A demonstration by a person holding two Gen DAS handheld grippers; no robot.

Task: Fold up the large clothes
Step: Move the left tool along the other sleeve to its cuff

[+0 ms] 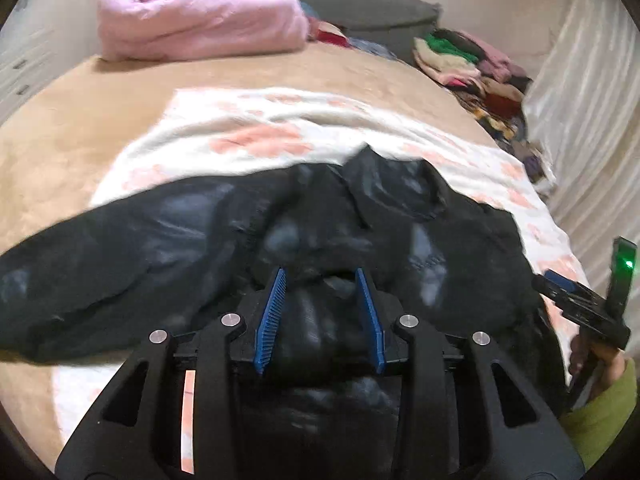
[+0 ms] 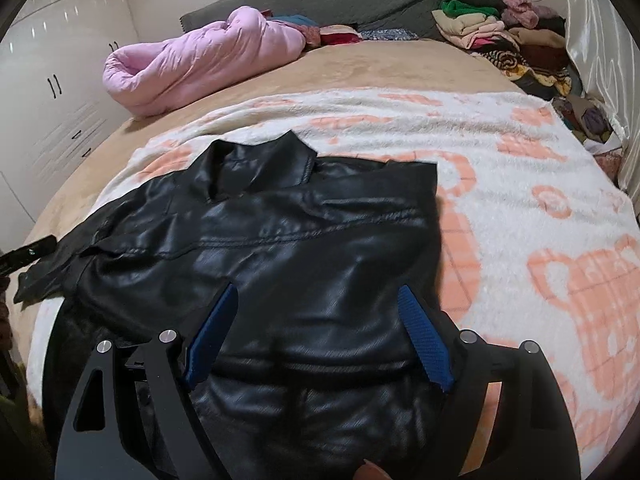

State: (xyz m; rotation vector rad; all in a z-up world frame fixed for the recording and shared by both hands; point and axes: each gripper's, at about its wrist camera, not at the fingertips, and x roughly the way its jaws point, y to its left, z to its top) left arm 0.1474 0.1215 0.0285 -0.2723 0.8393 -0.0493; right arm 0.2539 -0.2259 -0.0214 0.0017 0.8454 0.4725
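A black leather jacket [image 2: 256, 236] is seen spread, collar away from the cameras, on a white and peach patterned blanket [image 2: 520, 184] that is laid over a tan-covered bed [image 2: 360, 64]. The left hand-held gripper [image 1: 322, 276] is held just above the jacket with its blue pads partly parted and, as far as the blurred view allows, nothing is pinched between them. The right hand-held gripper [image 2: 318, 292] is poised over the jacket's near side with its pads spread wide and nothing is gripped, while a pink quilt [image 2: 200, 60] and a pile of folded clothes [image 2: 500, 36] are left at the far end of the bed.
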